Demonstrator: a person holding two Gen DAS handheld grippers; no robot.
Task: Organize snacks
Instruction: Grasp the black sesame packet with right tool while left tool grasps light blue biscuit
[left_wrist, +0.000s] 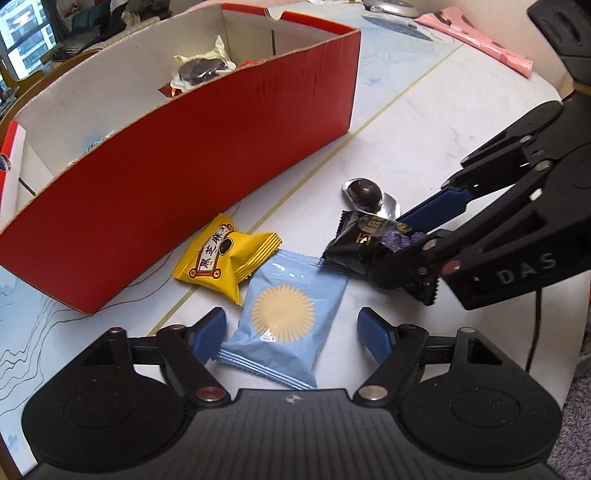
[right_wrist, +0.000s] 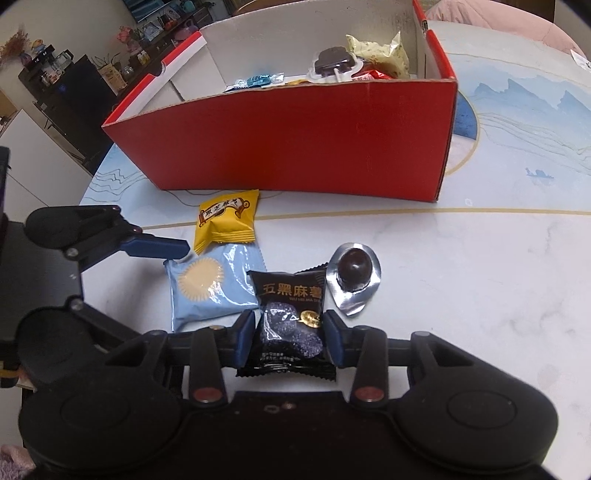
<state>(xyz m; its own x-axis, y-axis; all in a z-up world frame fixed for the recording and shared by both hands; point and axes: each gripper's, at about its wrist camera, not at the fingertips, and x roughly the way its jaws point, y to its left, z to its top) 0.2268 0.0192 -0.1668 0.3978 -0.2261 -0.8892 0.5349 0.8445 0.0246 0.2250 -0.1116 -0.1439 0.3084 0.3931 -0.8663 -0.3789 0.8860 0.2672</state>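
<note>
A red box (left_wrist: 184, 184) (right_wrist: 295, 140) with several snacks inside stands on the white table. In front of it lie a yellow packet (left_wrist: 221, 258) (right_wrist: 227, 219), a light blue packet (left_wrist: 284, 325) (right_wrist: 207, 288), a black packet (left_wrist: 354, 247) (right_wrist: 290, 317) and a foil-wrapped chocolate ball (left_wrist: 365, 194) (right_wrist: 354, 269). My left gripper (left_wrist: 291, 334) is open, its fingers on either side of the blue packet. My right gripper (right_wrist: 290, 338) (left_wrist: 402, 240) is shut on the black packet, which rests at table level.
A pink wrapper (left_wrist: 476, 37) and a grey object (left_wrist: 391, 7) lie at the table's far edge. A dark cabinet with small items (right_wrist: 62, 92) stands beyond the table. The table edge (left_wrist: 576, 258) runs along the right.
</note>
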